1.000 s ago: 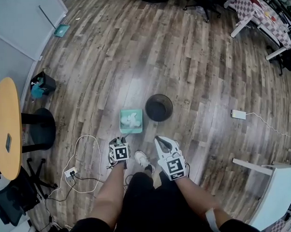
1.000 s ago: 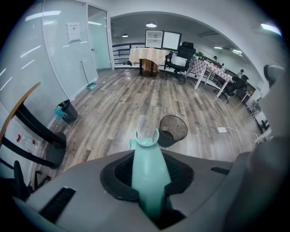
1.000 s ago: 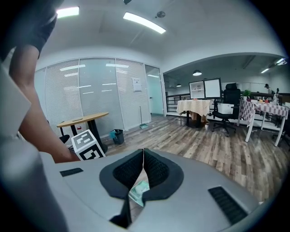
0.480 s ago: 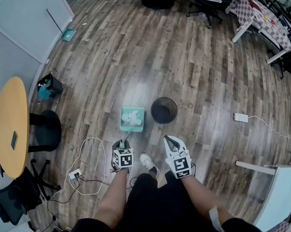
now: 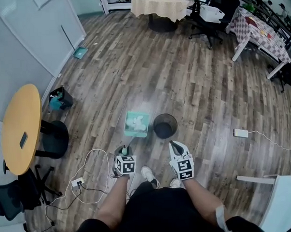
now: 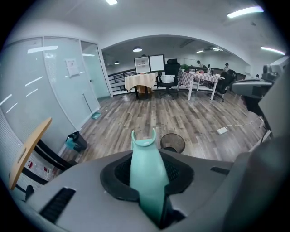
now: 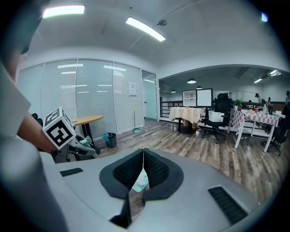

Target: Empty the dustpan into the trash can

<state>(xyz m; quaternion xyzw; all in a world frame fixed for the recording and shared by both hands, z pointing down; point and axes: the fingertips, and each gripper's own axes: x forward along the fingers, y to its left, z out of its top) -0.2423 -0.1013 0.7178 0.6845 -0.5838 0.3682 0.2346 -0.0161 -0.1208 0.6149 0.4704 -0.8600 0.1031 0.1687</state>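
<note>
A teal dustpan (image 5: 136, 123) with white scraps in it hangs just left of a round black trash can (image 5: 164, 125) on the wooden floor. My left gripper (image 5: 124, 152) is shut on its handle (image 6: 147, 174), which runs up between the jaws; in the left gripper view the trash can (image 6: 172, 142) stands beyond the handle's forked tip. My right gripper (image 5: 176, 148) floats near the can's front right side, its jaws shut with nothing between them. In the right gripper view a bit of the dustpan (image 7: 140, 182) shows behind the closed jaws (image 7: 143, 154).
A round wooden table (image 5: 18, 128) and a black stool (image 5: 52, 139) stand at the left, with a small black bin (image 5: 60, 98) beyond. A white cable and socket (image 5: 77, 182) lie near my left leg. A white power strip (image 5: 240, 132) lies to the right.
The left gripper has lifted the dustpan up off the floor beside the trash can. The right gripper has risen a little too.
</note>
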